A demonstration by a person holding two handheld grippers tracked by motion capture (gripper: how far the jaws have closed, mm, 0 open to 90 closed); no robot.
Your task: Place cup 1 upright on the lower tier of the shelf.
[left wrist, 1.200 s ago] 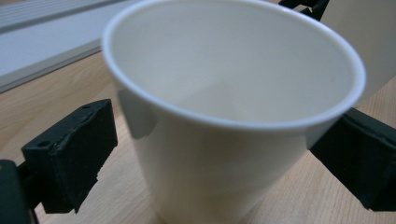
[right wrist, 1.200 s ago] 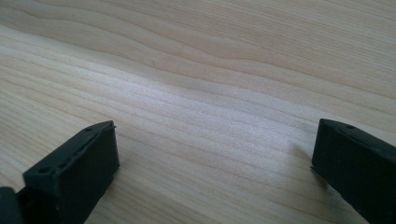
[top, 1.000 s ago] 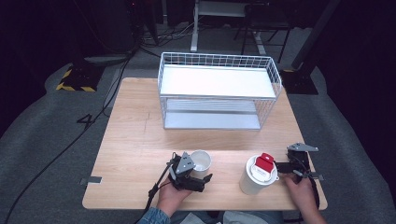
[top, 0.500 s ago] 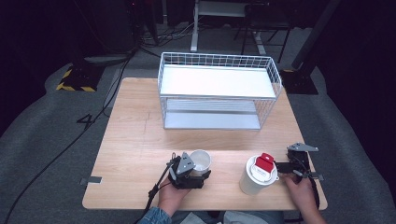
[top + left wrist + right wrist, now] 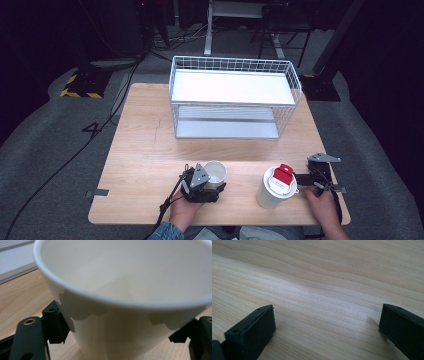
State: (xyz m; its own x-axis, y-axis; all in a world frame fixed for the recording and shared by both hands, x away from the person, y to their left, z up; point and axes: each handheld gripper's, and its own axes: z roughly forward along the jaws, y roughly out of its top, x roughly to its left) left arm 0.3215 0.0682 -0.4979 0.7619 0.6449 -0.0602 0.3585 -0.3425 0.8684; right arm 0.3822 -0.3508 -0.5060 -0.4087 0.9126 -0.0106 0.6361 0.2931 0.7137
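White paper cup (image 5: pixel 125 315) very close to the lens, upright on the wooden table (image 5: pixel 22 297), its rolled rim arcing across the upper frame and the pale, bare interior visible past it. Left gripper (image 5: pixel 120 340) sits low on the cup's outer wall: one black jaw at lower left, pad against the cup's side, the other at lower right, likewise against the wall. Jaws have just been closing, and the cup stands between them, clamped. Cup's lower wall runs out of frame at the bottom edge. Upper left, beyond the rim, a blurred pale grey band with a lighter strip above it; too soft to identify.
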